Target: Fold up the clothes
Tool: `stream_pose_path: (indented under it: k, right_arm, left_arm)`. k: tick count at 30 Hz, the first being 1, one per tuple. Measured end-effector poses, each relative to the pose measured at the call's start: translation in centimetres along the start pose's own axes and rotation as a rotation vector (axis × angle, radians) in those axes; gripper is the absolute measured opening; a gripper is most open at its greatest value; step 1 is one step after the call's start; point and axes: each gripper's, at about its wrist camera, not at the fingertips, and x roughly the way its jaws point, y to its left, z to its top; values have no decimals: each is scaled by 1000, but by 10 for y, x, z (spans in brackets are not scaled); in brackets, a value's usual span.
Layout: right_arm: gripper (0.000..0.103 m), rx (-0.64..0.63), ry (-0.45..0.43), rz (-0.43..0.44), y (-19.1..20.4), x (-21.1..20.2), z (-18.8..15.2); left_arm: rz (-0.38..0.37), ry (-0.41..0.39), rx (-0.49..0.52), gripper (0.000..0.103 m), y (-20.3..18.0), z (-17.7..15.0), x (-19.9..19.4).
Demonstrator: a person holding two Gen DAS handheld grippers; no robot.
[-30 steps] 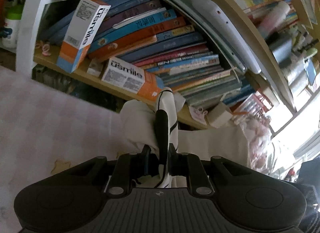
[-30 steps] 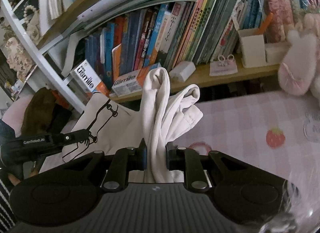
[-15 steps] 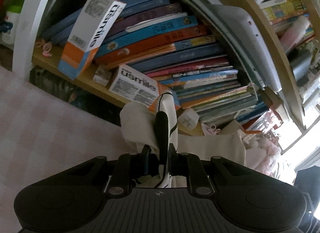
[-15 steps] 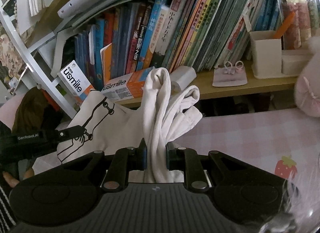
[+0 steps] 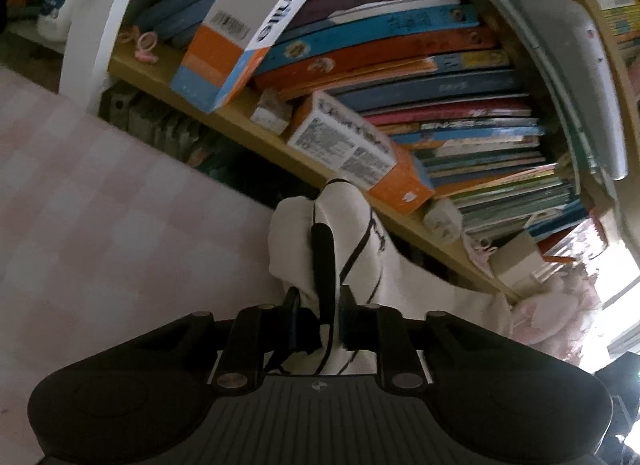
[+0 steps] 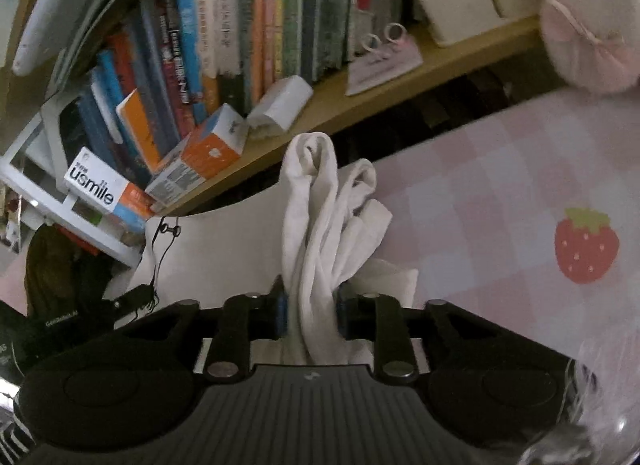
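Note:
A white garment with a black line drawing [image 5: 360, 241] is held up between both grippers over the pink checked bed cover [image 5: 100, 205]. My left gripper [image 5: 320, 305] is shut on a bunched edge of it. My right gripper [image 6: 310, 305] is shut on another bunched white fold [image 6: 316, 201], which sticks up past the fingertips. The cloth spans leftward in the right wrist view [image 6: 216, 245], where the left gripper's black body [image 6: 132, 299] shows at its far edge.
A wooden bookshelf [image 5: 224, 117] packed with books [image 5: 420, 65] stands close ahead, with orange and white usmile boxes [image 5: 356, 149] on its ledge. A pink plush toy [image 6: 580, 29] lies at the right. A strawberry print [image 6: 586, 245] marks the bed cover.
Both grippers have moved forward and down toward the shelf and bed, carrying the garment. The shelf looms larger and the right view now shows more of the bed cover.

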Motion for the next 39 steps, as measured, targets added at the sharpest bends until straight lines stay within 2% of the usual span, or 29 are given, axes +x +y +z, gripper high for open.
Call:
stream_pose_path:
  k: [5,10,12,14,17,26,31,36,39]
  right_arm:
    - [45,6,-9,-40,-1,-9,2]
    - [51,-24,-38,-99,5,-23,3]
    - [55,-32,-59,-124,8,-32,1]
    - [58,-38,-75,-137,11,-41,-2]
    - [62,-62,-92,-158,16,-54,-9]
    - [77,-203,-124,-241,35,-88,-47]
    - [81,-294,-109,-286,46,-100,-73]
    - [85,-356,-110,-313,55,-111,-95]
    - [88,-375,-117,-314,61,-117,-104]
  left_arm:
    - [29,-10,15,24,-1,0,-6]
    - [55,-51,68,26,-12,-1,-27]
    - [68,-64,108,34,-21,-5,-38]
    - [86,-84,148,49,-30,-11,-48]
    - [106,-102,190,63,-41,-23,-62]
    - [158,-89,223,73,-59,-62,-89]
    - [205,-89,241,75,-66,-82,-101]
    - [254,-93,304,79,-78,-103,-110]
    - [284,-102,336,87,-84,-115,-115]
